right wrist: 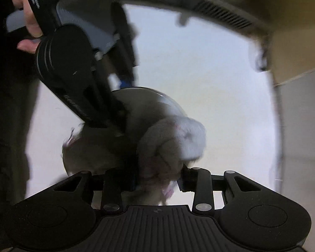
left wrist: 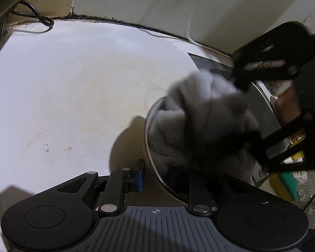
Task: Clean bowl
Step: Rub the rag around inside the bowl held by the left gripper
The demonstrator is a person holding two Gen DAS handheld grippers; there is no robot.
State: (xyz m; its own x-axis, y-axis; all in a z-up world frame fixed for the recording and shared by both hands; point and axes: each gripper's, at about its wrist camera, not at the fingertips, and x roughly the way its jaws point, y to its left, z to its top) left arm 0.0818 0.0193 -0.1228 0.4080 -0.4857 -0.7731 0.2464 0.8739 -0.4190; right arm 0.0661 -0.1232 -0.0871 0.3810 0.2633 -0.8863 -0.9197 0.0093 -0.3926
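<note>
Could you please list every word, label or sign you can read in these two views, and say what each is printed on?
"DAS": white letters on the black handle of the left gripper, top left of the right wrist view, first letter partly cut off.
Smaller white lines beside it on the same handle: too blurred to read.
Small print on the bowl rim, left wrist view: too small to read.
Crosshair mark on each gripper's grey ribbed plate: a sign, no text.

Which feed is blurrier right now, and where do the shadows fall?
Right wrist view: heavy motion blur on the crumpled grey cloth and round metal bowl. Left wrist view: sharper; only the cloth smears, and the bowl's shadow falls on the white countertop to its left.
</note>
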